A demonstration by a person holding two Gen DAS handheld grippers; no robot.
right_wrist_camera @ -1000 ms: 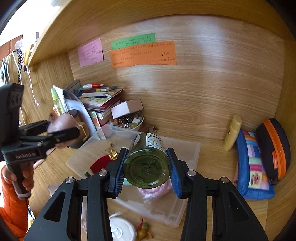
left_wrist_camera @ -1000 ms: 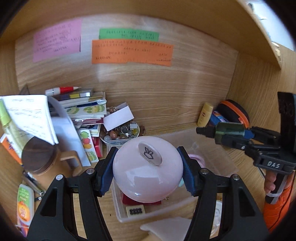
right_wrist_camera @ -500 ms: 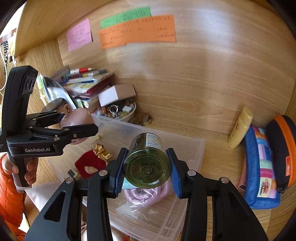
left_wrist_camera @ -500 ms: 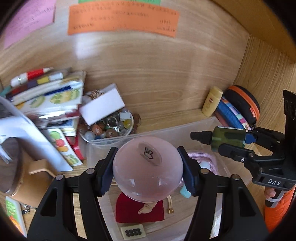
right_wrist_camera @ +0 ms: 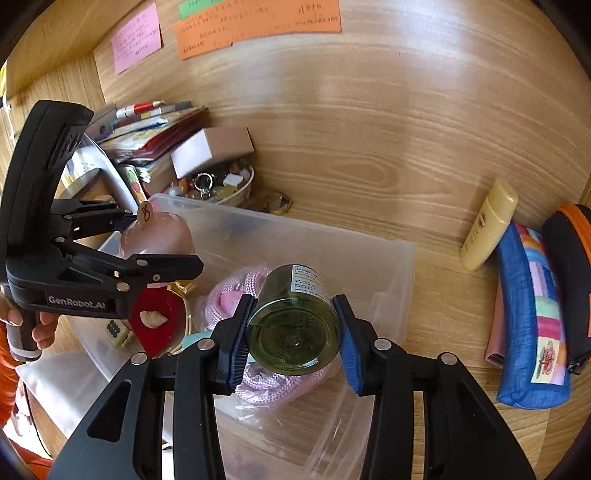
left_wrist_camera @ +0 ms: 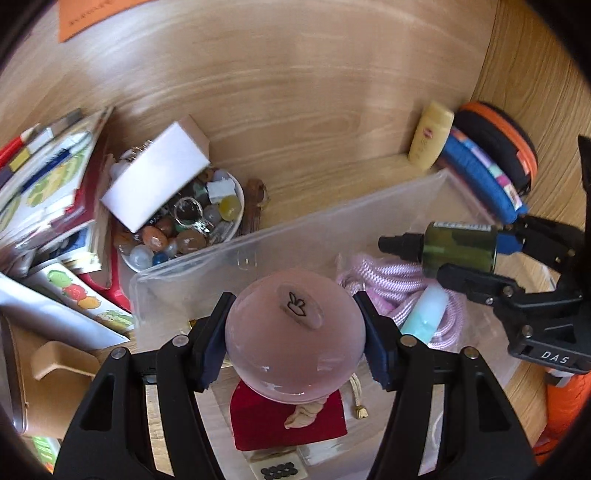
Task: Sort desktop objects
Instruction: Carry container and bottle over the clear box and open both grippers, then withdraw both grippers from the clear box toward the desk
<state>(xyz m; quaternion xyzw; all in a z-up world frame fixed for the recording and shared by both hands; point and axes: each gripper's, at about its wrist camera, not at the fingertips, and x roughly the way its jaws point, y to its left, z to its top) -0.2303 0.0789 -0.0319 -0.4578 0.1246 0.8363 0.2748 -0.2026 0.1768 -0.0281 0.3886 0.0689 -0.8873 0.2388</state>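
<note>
Two grippers hang over a clear plastic bin (right_wrist_camera: 373, 258) on a wooden desk (right_wrist_camera: 424, 206) with wood walls. The left gripper (left_wrist_camera: 295, 334) pinches a round pink jar (left_wrist_camera: 295, 332), which hides part of a red pouch (left_wrist_camera: 266, 421). The right gripper (right_wrist_camera: 293, 326) pinches a green glass bottle (right_wrist_camera: 295, 325) that covers some pink rope (left_wrist_camera: 388, 277). The writing on the orange note (right_wrist_camera: 258, 26) is too small to read.

Home desk nook: sticky notes (right_wrist_camera: 136, 37), books (right_wrist_camera: 147, 129).
</note>
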